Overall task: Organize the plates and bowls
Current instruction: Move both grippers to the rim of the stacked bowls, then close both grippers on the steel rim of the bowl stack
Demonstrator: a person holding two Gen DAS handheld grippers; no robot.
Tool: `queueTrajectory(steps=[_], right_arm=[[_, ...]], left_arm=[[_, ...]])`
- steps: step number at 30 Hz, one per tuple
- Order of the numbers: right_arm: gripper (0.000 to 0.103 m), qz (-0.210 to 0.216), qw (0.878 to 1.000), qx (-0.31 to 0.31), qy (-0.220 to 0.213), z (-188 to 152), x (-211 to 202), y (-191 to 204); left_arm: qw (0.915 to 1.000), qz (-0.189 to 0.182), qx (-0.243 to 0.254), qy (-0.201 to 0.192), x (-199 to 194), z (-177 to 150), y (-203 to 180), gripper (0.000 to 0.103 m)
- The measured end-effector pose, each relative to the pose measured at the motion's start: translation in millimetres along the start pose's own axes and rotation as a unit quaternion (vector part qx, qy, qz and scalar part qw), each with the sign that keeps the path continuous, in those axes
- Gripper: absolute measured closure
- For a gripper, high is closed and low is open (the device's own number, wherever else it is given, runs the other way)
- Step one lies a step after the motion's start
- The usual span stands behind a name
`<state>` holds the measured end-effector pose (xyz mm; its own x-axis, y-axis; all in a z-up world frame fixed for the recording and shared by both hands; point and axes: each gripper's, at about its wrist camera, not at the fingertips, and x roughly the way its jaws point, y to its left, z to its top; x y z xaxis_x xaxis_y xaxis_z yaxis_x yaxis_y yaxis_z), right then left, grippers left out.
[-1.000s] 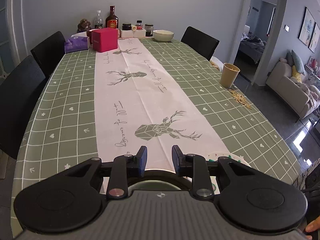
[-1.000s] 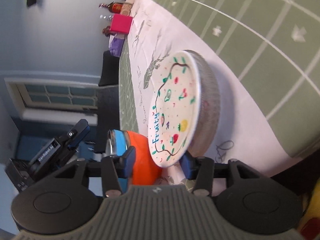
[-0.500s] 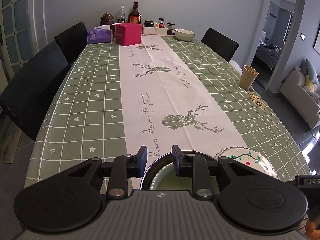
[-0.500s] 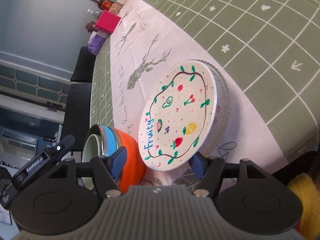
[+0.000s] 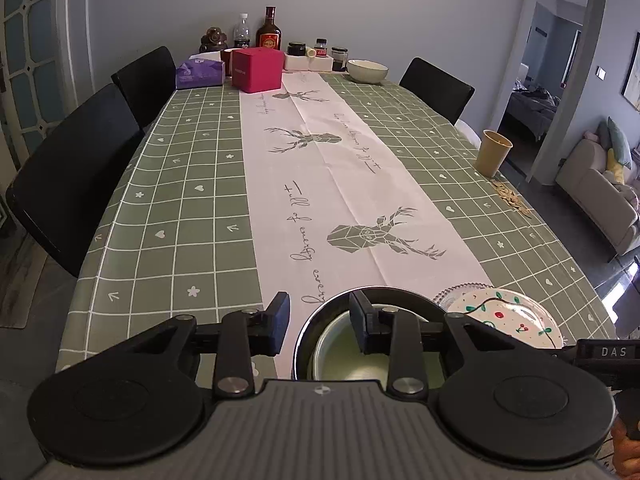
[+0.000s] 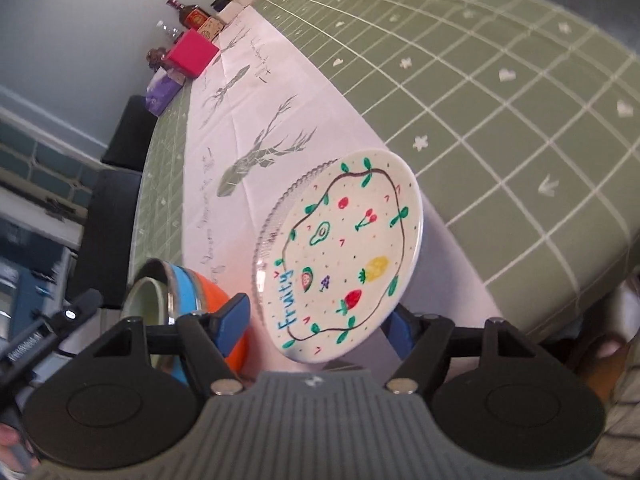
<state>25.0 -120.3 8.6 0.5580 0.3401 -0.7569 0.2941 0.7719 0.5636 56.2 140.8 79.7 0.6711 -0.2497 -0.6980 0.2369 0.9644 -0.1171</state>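
A stack of nested bowls, pale green inside a dark-rimmed one, sits at the table's near edge; in the right wrist view its outside is blue and orange. My left gripper is open, its fingers astride the stack's near-left rim, not closed on it. Right of the bowls a white "Fruity" plate lies on a clear glass plate. In the right wrist view my right gripper is open around the near edge of the Fruity plate, on the glass plate.
A green checked tablecloth with a white deer runner covers the table. A tan cup and scattered seeds sit at the right edge. A pink box, tissue pack, bottles, jars and a white bowl stand at the far end. Black chairs line both sides.
My left gripper has opened and pulled back and up, so the bowl stack shows between its fingers. My right gripper has opened wider and rotated toward level around the Fruity plate.
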Motion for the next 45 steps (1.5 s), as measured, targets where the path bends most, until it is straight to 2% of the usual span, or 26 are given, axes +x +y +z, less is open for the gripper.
queueTrajectory(steps=[3,10,12,14,16,18,22,25,27,29,31,32,36,38,43,45], right_arm=[[0.032,-0.01,1.0,-0.028,-0.009,-2.4,1.5,3.5],[0.032,-0.015,0.998,-0.063,-0.011,-8.2,-0.2,5.5],[0.025,-0.022,0.998,-0.063,-0.003,-9.0,-0.7,4.1],[0.024,-0.021,0.998,-0.055,0.004,-11.1,-1.9,-2.2],[0.025,-0.019,0.998,-0.057,-0.013,-14.5,-10.3,-5.5],[0.025,-0.021,0.996,-0.075,-0.047,-15.6,-24.1,-1.7],[0.022,0.023,0.988,-0.121,-0.096,-7.7,-42.5,21.3],[0.019,0.069,0.982,-0.157,-0.075,-0.1,-30.0,49.0],[0.019,0.088,0.98,-0.171,-0.052,3.9,-13.2,67.0],[0.02,0.083,0.98,-0.18,-0.016,7.0,8.0,81.0],[0.03,0.087,0.983,-0.159,0.015,10.6,26.8,85.5],[0.031,0.094,0.984,-0.149,0.026,11.6,34.5,86.3],[0.032,0.093,0.985,-0.134,0.056,6.5,61.9,88.2],[0.034,0.098,0.986,-0.114,0.078,3.8,72.8,85.2],[0.034,0.1,0.988,-0.075,0.086,4.0,81.0,80.6],[0.035,0.101,0.989,-0.071,0.085,3.2,83.6,81.2]], left_arm=[[0.9999,-0.011,-0.009,-0.004,-4.9,-5.4,-0.7,0.056],[0.9989,0.017,-0.01,-0.042,-18.5,-25.1,-13.9,0.049],[0.9984,0.018,-0.012,-0.052,-24.2,-30.5,-17.4,0.046],[0.9976,0.018,-0.024,-0.062,-29.9,-34.7,-18.0,0.043],[0.9963,0.017,-0.053,-0.066,-34.0,-39.2,-14.3,0.042],[0.9942,0.018,-0.083,-0.066,-34.7,-43.2,-8.7,0.04],[0.9906,0.016,-0.128,-0.045,-23.8,-49.2,1.2,0.038],[0.9884,0.046,-0.144,-0.017,-10.5,-50.9,4.2,0.034],[0.9867,0.041,-0.157,-0.003,-4.3,-51.7,8.5,0.034],[0.9827,0.025,-0.182,0.02,2.5,-52.1,14.8,0.032],[0.9748,0.007,-0.217,0.048,10.5,-54.7,22.8,0.032],[0.9714,0.006,-0.231,0.055,13.5,-56.7,26.4,0.032],[0.9707,0.013,-0.232,0.061,21.8,-59.3,31.0,0.032],[0.9647,-0.002,-0.252,0.076,28.6,-60.1,37.3,0.032],[0.9451,-0.043,-0.304,0.112,42.4,-68.1,51.7,0.033],[0.9413,-0.069,-0.304,0.129,48.8,-66.8,52.6,0.046]])
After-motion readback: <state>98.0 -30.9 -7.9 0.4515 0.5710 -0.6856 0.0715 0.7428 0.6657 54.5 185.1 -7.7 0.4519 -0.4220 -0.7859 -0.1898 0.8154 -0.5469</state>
